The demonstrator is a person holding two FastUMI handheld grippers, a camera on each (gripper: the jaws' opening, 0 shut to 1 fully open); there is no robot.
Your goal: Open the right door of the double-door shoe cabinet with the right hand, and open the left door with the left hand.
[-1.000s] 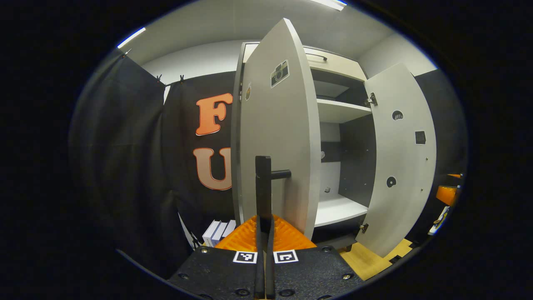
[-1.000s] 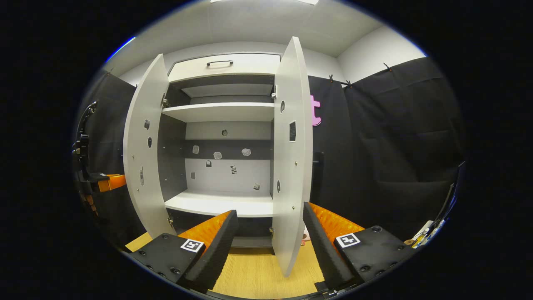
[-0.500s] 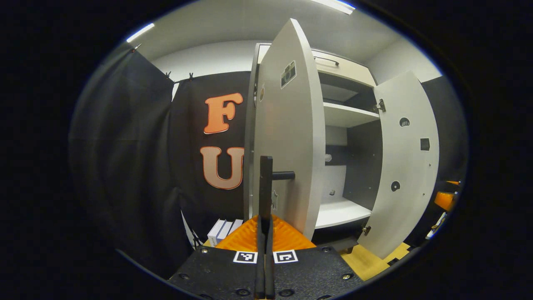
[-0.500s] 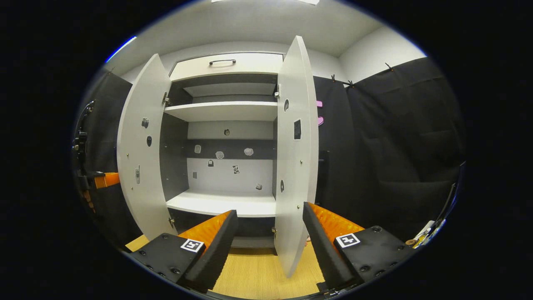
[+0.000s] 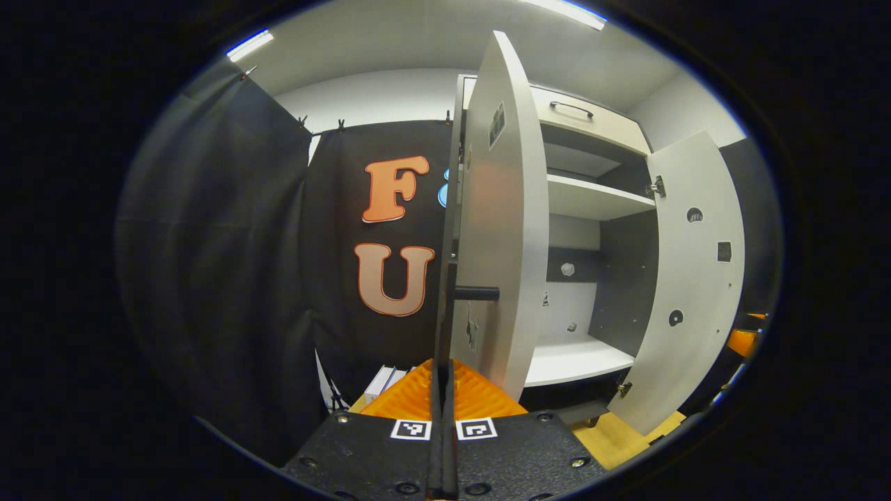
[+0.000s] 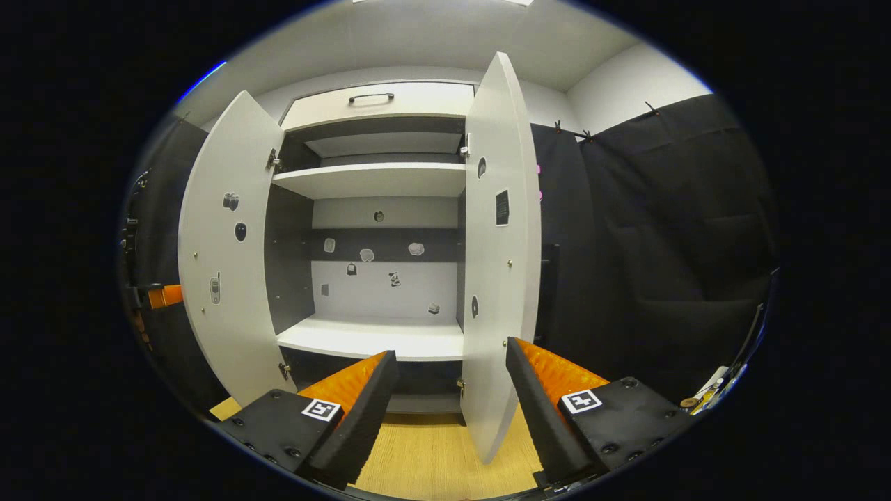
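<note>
In the left gripper view, the left gripper [image 5: 442,381] is sitting at bottom centre with its fingers drawn almost together. They are pinching the lower end of the handle [image 5: 443,306], a dark bar on the left door [image 5: 498,209]. The bar's long axis is running vertically, straight up the middle of the frame from between the fingers, and a short post is joining it to the panel just to its right. The left door is showing nearly edge-on, rising from centre to top centre. So the pull is probably going sideways to the panel, around a hinge line hidden behind it. Further right the shelves of the shoe cabinet [image 5: 585,198] are lying exposed. At the right of the frame the right door [image 5: 689,292] is standing swung well out.

In the right gripper view, the left door [image 6: 223,278] is standing wide open at the left, with the open interior in the centre. The right door [image 6: 498,278] is hanging right of centre. The right gripper [image 6: 451,348] is waiting at the bottom with its fingers spread wide and holding nothing. The right door's free edge is lining up between them but seems to be farther off, not touching. Both doors look open, so what is left is probably the left hand finishing its swing and letting go.
</note>
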